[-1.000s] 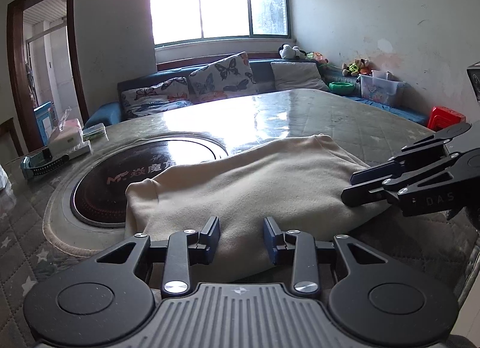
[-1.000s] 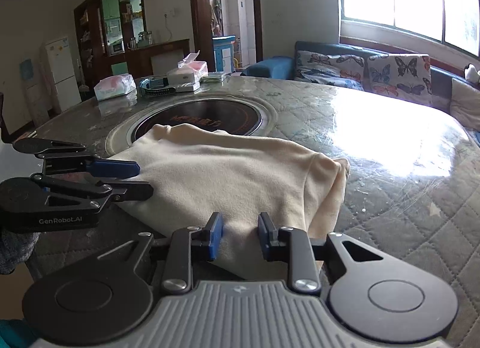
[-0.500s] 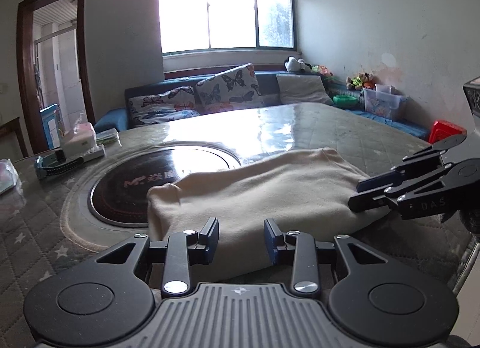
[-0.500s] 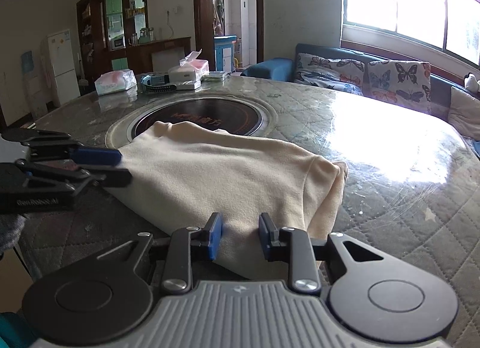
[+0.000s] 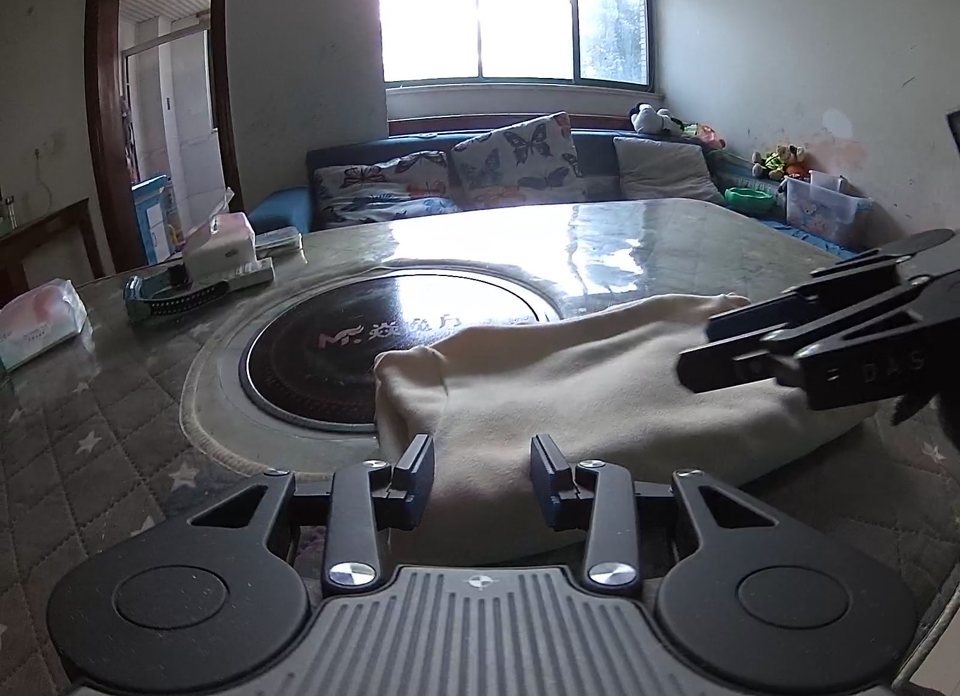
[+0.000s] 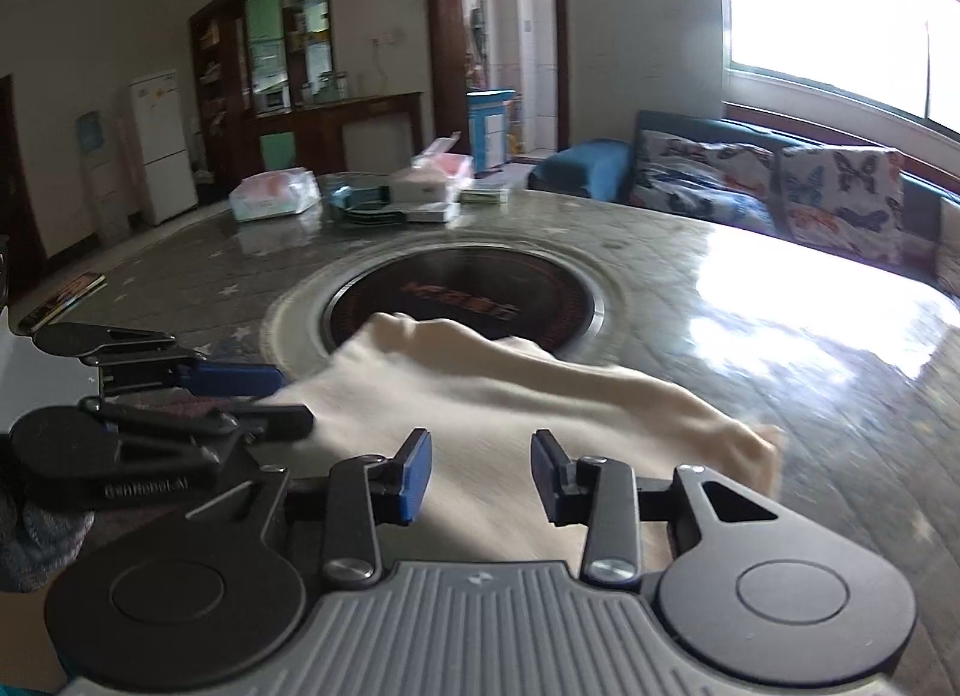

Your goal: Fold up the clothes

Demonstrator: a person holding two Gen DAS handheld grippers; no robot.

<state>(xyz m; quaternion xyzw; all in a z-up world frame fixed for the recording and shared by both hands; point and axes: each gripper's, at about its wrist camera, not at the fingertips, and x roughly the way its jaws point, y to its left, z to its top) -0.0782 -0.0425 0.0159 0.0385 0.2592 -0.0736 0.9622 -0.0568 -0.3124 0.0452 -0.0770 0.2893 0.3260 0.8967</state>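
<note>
A cream garment (image 5: pixel 588 390) lies folded on the quilted, glass-topped table, its far edge over the dark round hotplate (image 5: pixel 360 360). My left gripper (image 5: pixel 482 477) stands open at the garment's near edge with nothing between its fingers. My right gripper (image 6: pixel 482 474) is open too, above the near edge of the cream garment (image 6: pixel 498 414). In the left wrist view the right gripper (image 5: pixel 696 354) reaches in from the right over the cloth. In the right wrist view the left gripper (image 6: pixel 294 399) sits at the cloth's left side.
Tissue packs (image 5: pixel 36 324), a box (image 5: pixel 222 252) and a teal band (image 5: pixel 174 294) sit at the table's far left. A booklet (image 6: pixel 60 294) lies near the left edge. A sofa with butterfly cushions (image 5: pixel 510 162) runs behind the table (image 6: pixel 780 336).
Both grippers pulled back and rose, and the views swung left; the garment now sits lower and further right in the left wrist view. Both grippers stay open.
</note>
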